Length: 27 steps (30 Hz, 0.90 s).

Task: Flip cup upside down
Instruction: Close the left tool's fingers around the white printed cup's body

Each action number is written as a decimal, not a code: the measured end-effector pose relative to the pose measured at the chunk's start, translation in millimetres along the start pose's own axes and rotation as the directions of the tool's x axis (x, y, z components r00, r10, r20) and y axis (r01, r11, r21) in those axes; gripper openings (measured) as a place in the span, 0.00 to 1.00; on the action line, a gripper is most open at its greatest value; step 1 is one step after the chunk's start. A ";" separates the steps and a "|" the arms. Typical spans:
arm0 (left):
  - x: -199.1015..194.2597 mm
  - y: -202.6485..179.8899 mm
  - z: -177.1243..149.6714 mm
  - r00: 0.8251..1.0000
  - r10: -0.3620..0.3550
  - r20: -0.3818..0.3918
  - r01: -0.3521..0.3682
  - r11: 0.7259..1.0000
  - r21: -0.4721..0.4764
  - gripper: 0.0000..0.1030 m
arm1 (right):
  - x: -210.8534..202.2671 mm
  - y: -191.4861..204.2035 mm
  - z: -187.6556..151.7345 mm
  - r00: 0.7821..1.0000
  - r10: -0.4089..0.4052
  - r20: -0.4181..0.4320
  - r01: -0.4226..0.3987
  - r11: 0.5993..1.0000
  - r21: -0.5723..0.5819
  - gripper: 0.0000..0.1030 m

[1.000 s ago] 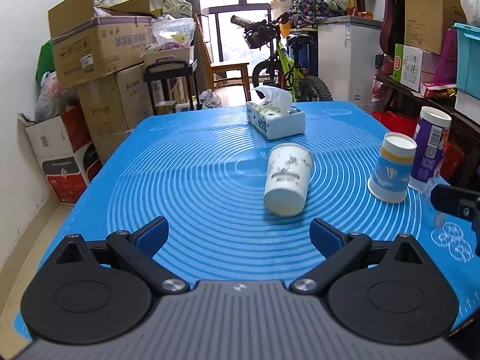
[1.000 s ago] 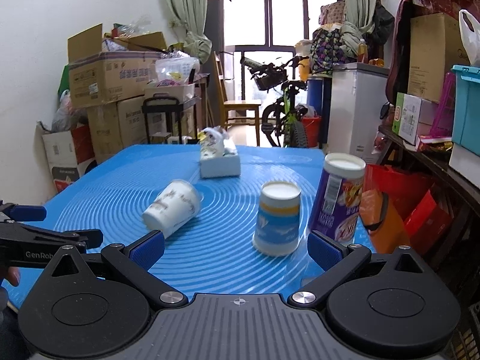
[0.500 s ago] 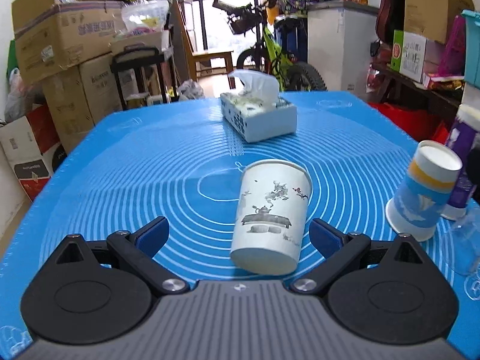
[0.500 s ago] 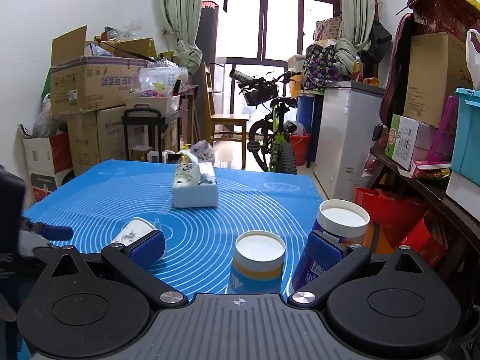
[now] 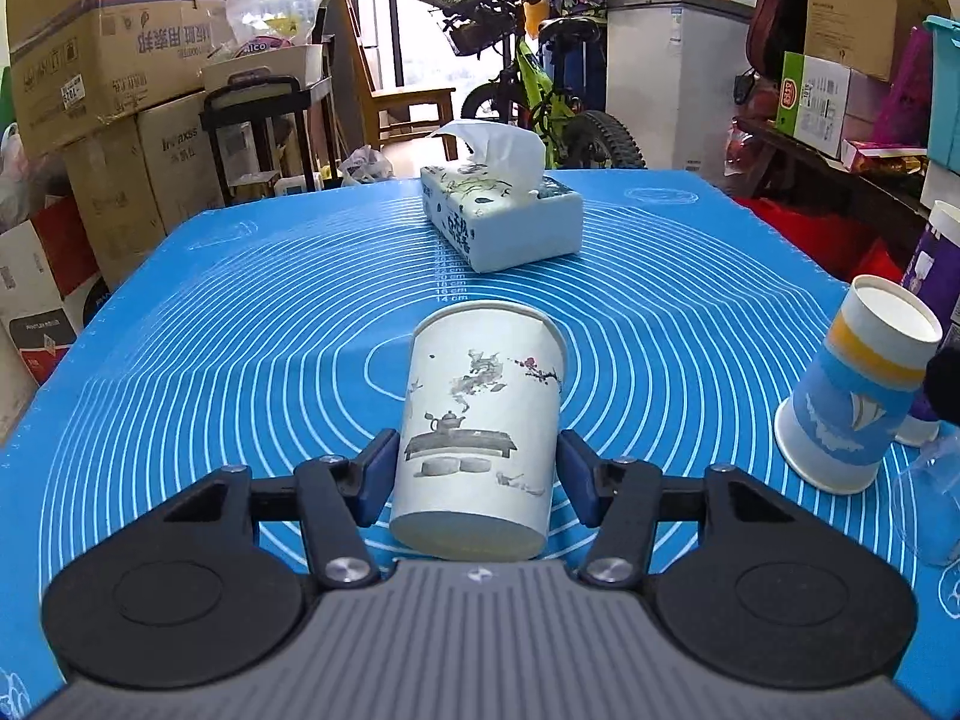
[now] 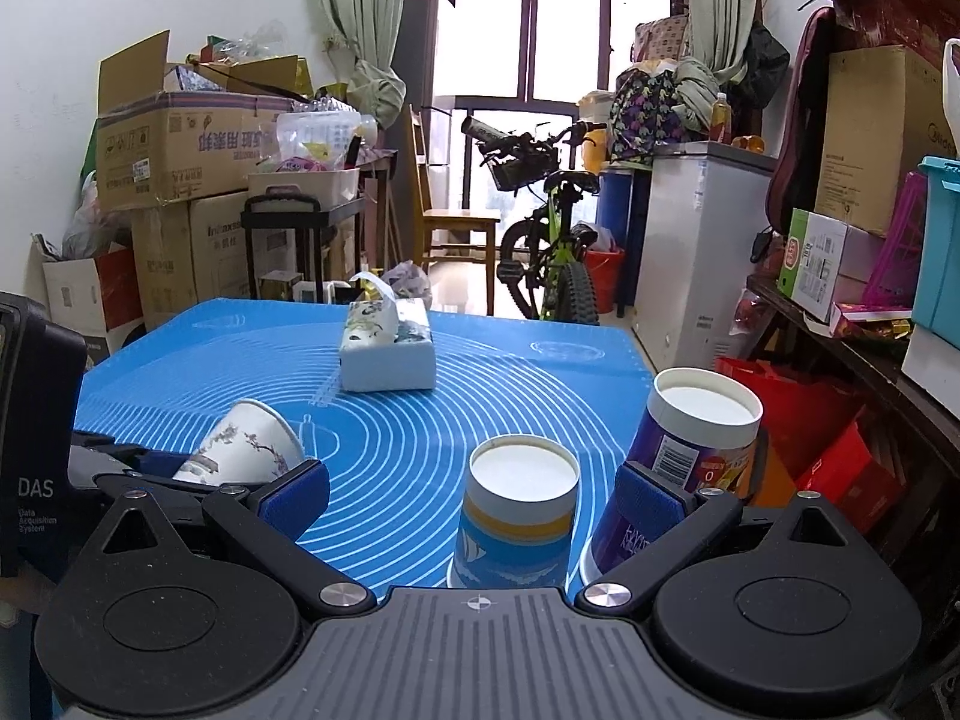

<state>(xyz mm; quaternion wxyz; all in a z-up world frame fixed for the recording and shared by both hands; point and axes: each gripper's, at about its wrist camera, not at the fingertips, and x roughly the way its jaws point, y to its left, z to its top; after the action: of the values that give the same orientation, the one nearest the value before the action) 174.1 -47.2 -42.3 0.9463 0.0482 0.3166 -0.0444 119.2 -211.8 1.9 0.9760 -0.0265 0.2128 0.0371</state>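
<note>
A white paper cup with an ink teapot drawing (image 5: 480,426) lies on its side on the blue mat (image 5: 240,324), base toward the camera. My left gripper (image 5: 477,477) has closed in around it, a blue pad on each side touching or nearly touching its wall. The same cup (image 6: 243,447) shows at the left of the right wrist view, between the left gripper's fingers. My right gripper (image 6: 471,507) is open and empty, held behind an upside-down blue and yellow cup (image 6: 516,516).
A tissue box (image 5: 501,219) stands at the far middle of the mat. The upside-down blue and yellow cup (image 5: 858,402) and a purple canister (image 6: 690,450) stand at the right edge. Boxes, a bicycle and a freezer surround the table.
My left gripper moved forward to the lying cup and its jaws narrowed around it. The right gripper drew back and lower behind the blue and yellow cup.
</note>
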 end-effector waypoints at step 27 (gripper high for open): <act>-75.8 19.1 -62.0 0.999 0.019 -0.040 -0.022 0.997 -0.080 0.58 | -66.0 32.0 -32.3 0.995 0.077 -0.065 -0.079 0.997 -0.020 0.98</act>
<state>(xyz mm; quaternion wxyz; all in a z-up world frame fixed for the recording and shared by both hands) 79.1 -16.7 -44.6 0.9416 0.0143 0.3359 -0.0211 43.3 -186.1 -1.1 0.9661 -0.0305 0.2446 0.0766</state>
